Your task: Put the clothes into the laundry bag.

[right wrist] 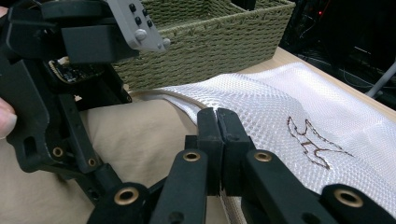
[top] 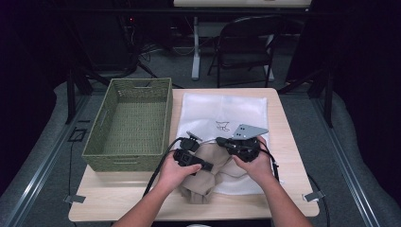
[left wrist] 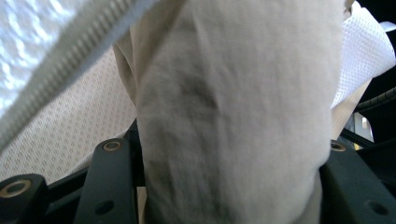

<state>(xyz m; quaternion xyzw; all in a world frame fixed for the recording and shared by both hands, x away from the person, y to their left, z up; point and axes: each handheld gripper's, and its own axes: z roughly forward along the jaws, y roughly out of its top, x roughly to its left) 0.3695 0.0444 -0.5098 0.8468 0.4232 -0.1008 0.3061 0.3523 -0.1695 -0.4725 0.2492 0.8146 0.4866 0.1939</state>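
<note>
Left gripper (top: 204,166) is clamping a thick fold of the beige cloth (top: 208,177) — in the left gripper view the cloth (left wrist: 233,121) is bulging up between both jaws, pads pressing into it from either side. Right gripper (right wrist: 217,122) is sitting with its jaws clenched together, pinching the zippered edge of the white mesh bag (right wrist: 299,116); in the right gripper view the edge is running in under the closed tips.

The cloth is lying at the near middle of the table (top: 288,142), partly tucked under the bag's near edge, partly spilling toward the person's side. The bag (top: 222,111) is lying flat on the right half of the table, a small dark logo (top: 222,126) facing up. The zipper strip (left wrist: 60,65) is crossing the upper left of the left gripper view, just above the cloth.

A green woven basket (top: 130,124) is standing on the left side of the table — just beside the bag. Both hands are working close together, the right gripper (top: 221,141) pointing left toward the other.
</note>
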